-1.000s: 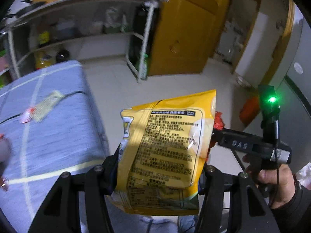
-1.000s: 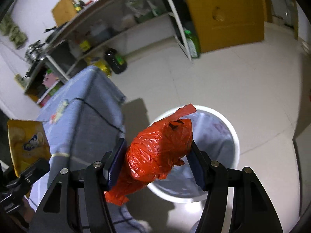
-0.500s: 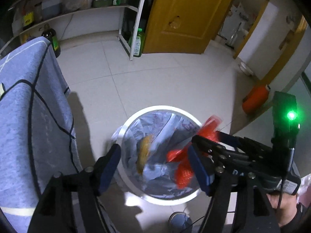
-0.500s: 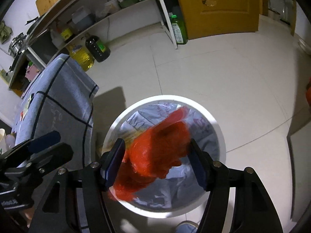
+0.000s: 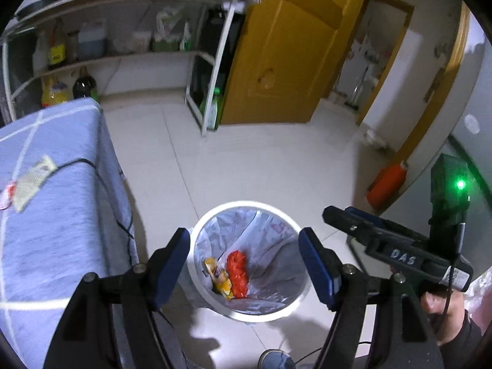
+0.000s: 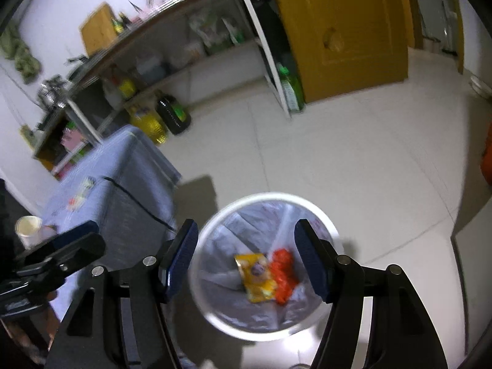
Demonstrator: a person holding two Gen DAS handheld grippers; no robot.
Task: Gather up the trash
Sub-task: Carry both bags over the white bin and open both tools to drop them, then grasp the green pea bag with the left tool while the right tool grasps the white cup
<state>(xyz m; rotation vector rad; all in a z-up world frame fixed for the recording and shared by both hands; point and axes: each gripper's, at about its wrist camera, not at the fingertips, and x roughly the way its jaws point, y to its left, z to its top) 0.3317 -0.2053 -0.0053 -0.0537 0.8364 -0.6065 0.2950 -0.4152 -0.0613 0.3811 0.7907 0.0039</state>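
A white-rimmed bin (image 5: 246,204) with a pale liner stands on the floor beside the table. Inside it lie a yellow snack bag (image 5: 218,278) and a crumpled red plastic bag (image 5: 237,269), side by side. My left gripper (image 5: 244,244) hangs above the bin, open and empty. The right gripper (image 5: 353,224), held by a hand (image 5: 442,307), shows at the right edge. In the right wrist view the same bin (image 6: 267,196) holds the yellow bag (image 6: 256,276) and red bag (image 6: 284,272). Over it my right gripper (image 6: 246,238) is open with nothing between its fingers.
A table with a blue cloth (image 5: 46,215) stands left of the bin, bearing a flat wrapper (image 5: 30,181), a small red-white scrap (image 5: 7,195) and a paper cup (image 6: 27,230). Shelves with bottles, a yellow door and an orange cylinder (image 5: 387,184) line the room.
A second ago the left gripper held the yellow bag and the right held the red bag. Both opened, both bags fell into the bin, and both grippers now hang empty above it.
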